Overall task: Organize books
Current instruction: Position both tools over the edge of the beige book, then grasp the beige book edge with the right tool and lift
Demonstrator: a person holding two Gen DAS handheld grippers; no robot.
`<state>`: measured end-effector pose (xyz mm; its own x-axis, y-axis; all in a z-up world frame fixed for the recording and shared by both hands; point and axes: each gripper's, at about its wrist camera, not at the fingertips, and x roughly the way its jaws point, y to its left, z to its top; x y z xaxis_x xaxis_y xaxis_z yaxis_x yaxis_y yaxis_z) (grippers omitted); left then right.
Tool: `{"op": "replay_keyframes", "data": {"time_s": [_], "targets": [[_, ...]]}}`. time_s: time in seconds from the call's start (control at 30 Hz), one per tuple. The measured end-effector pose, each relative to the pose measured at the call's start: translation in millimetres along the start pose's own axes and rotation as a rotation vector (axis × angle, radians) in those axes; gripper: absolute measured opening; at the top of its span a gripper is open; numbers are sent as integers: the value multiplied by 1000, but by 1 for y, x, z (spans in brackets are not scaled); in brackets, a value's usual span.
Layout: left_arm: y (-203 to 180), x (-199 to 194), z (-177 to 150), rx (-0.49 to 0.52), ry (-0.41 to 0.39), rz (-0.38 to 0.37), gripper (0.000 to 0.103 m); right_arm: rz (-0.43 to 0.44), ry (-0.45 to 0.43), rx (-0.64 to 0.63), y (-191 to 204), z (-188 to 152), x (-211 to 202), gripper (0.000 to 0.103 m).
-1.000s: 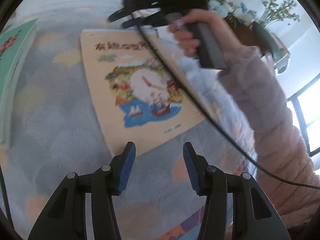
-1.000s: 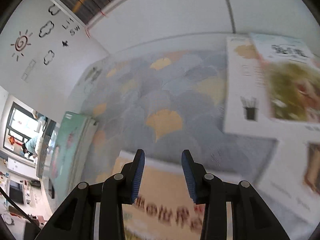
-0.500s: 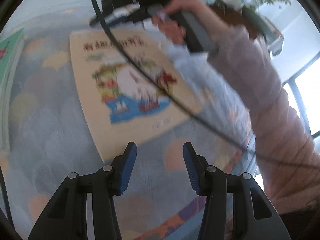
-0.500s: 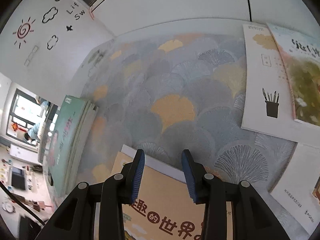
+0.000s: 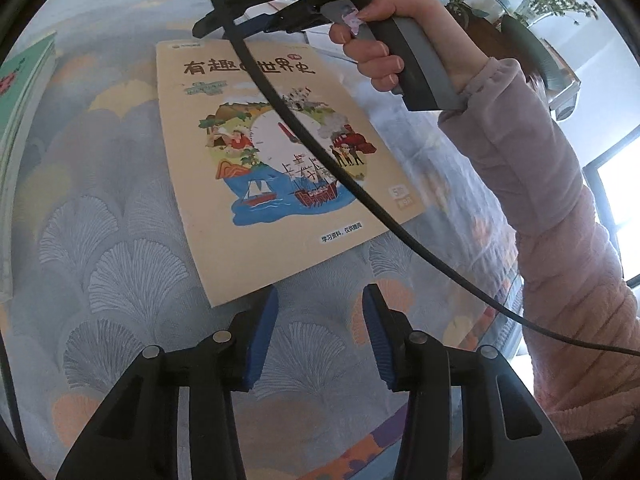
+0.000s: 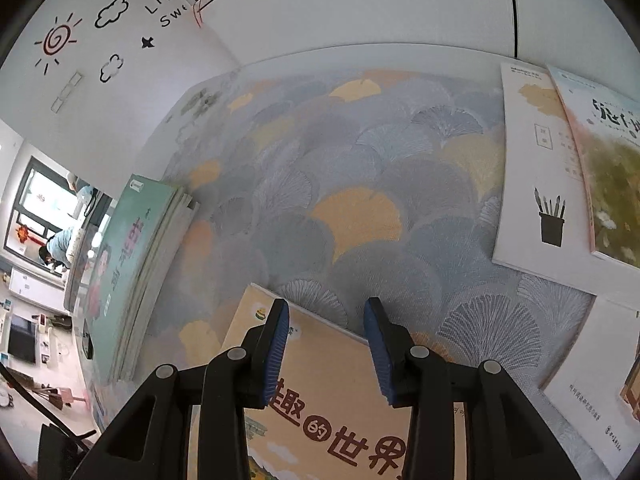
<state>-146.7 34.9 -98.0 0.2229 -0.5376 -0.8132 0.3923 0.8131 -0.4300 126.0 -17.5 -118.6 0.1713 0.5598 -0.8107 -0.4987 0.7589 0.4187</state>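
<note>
Left wrist view: tan book (image 5: 276,168) flat on the patterned tabletop (image 5: 112,248), cover up, with a picture of ships and a clock face, title end toward the far edge. Left gripper (image 5: 318,332) low at the near side, jaws having just closed a little yet apart, nothing between them; left blue pad just beside the book's near corner, contact not clear. Beyond the book's far end, right gripper (image 5: 240,26) held in a hand (image 5: 384,40) with a fluffy pink sleeve (image 5: 560,220); state of those jaws cannot be told from here. Black cable (image 5: 320,148) draped across the cover. Green book (image 5: 20,92) at the tabletop's left edge. Vase with flowers (image 5: 520,8) past the far right corner.

Right wrist view: right gripper (image 6: 326,344) over the tan book's (image 6: 340,420) title end, jaws apart, nothing clamped; book edge runs below and between the pads, touching or not cannot be told. Green book (image 6: 120,264) on top of a small stack at the tabletop's left edge. At the right edge, white book with a brush pot (image 6: 536,184) partly under a painted-cover book (image 6: 612,168); 1 more white book (image 6: 592,392) at the near right. White wall (image 6: 120,60) with sun and cloud doodles behind the far left corner.
</note>
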Motion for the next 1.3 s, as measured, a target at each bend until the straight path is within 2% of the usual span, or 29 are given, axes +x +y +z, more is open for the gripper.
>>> {"op": "replay_keyframes", "data": {"time_s": [0.13,0.23,0.43,0.5,0.77,0.83,0.93,1.0,1.1,1.2,1.27,1.3], "targets": [[-1,-7,3,45,3,67,42,-6,-56,17,-5,-9,-21,38],[-7,-18,4,72,-19,80,42,-36,-105,26,-13,-22,-50,38],[-10,-33,8,109,-68,115,45,-13,-203,115,-47,-67,-109,38],[-8,-34,12,98,-77,122,45,15,-206,138,-54,-86,-120,38],[-6,-25,38,80,-161,243,45,43,-167,189,-57,-161,-132,38],[3,-15,47,52,-149,257,45,28,-145,181,-52,-174,-130,38],[17,-4,57,-13,-149,250,45,54,-105,183,-50,-191,-119,38],[31,2,64,-84,-166,216,45,93,-61,177,-46,-197,-105,39],[44,3,73,-141,-195,157,42,115,-70,165,-43,-195,-99,39],[61,5,80,-213,-195,38,36,219,-55,201,-50,-184,-86,39],[72,3,81,-265,-209,26,31,286,-60,220,-56,-176,-78,38],[74,-1,81,-271,-216,39,31,300,-64,238,-60,-172,-75,33]]}}
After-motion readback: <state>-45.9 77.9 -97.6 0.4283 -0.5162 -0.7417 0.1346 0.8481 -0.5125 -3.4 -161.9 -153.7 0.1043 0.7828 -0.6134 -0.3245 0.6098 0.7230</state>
